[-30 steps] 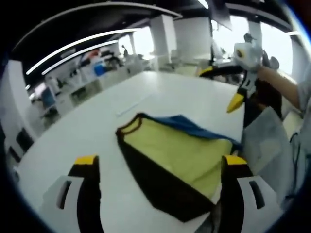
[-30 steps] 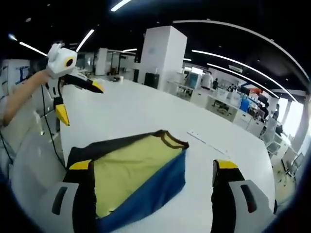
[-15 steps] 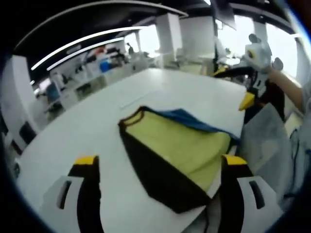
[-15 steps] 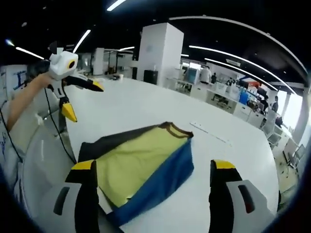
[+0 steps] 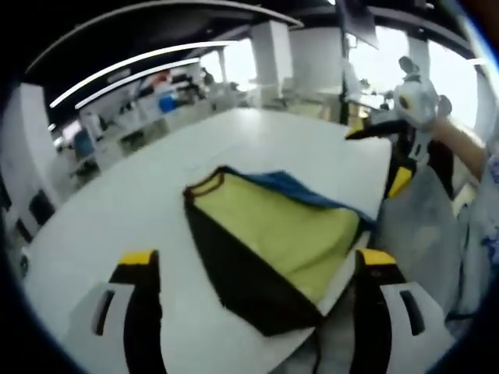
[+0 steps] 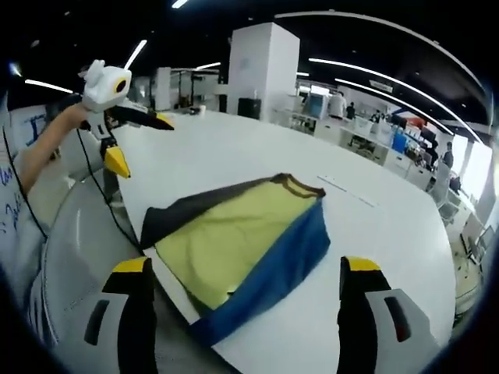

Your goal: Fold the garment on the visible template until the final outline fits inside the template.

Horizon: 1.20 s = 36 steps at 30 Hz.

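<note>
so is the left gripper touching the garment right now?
Apart. In the right gripper view the left gripper hangs open above the table edge, with bare white table between its yellow tips and the garment.

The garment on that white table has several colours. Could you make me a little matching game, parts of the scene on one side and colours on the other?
Things:
1. Middle panel of the garment
2. Garment's side strip nearest the right tongs
3. Garment's side strip nearest the left tongs
4. Table

Colours:
A. white
B. blue
C. yellow
D. black

Pairs: 1-C, 2-B, 3-D, 4-A
</note>
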### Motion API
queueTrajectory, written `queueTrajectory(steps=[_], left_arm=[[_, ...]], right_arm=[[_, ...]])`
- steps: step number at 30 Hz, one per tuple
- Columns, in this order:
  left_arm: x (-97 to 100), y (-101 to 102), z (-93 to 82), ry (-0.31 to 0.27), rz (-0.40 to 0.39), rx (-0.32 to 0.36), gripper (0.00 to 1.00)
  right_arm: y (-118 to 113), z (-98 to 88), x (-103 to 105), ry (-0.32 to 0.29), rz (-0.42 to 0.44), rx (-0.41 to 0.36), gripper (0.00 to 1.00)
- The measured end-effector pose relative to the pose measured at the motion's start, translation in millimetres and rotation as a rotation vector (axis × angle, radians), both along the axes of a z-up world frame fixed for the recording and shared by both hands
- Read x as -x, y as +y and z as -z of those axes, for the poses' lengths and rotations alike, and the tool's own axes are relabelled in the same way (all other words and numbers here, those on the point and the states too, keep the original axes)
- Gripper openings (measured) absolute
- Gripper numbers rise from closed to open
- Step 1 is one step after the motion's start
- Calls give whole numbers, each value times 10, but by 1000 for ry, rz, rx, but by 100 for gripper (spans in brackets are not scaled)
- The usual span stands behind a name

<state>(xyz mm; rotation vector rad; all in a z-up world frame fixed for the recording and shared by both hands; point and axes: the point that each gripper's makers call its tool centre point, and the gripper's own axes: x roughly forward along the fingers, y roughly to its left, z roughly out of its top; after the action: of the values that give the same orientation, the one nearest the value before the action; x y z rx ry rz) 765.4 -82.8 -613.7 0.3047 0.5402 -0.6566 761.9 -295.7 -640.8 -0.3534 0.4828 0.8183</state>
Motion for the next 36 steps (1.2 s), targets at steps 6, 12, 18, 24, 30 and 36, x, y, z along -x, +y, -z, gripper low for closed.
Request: queueTrajectory(steps=[6, 12, 18, 24, 30, 36], left_arm=[[73, 2, 101, 25, -20, 9, 100], [99, 28, 126, 23, -58, 25, 100], [124, 60, 143, 30, -72, 30, 99], [142, 122, 182, 44, -82, 13, 99], [146, 131, 180, 42, -81, 17, 97], [144, 194, 180, 40, -86, 18, 96]], right_arm=[[-32, 115, 71, 13, 6, 42, 96], [-46, 280, 147, 43, 19, 85, 99], [-54, 362, 197, 92, 87, 47, 90], [4, 537, 318, 173, 111, 59, 80], [31, 666, 410, 196, 126, 106, 68], [18, 784, 434, 212, 130, 159, 63]])
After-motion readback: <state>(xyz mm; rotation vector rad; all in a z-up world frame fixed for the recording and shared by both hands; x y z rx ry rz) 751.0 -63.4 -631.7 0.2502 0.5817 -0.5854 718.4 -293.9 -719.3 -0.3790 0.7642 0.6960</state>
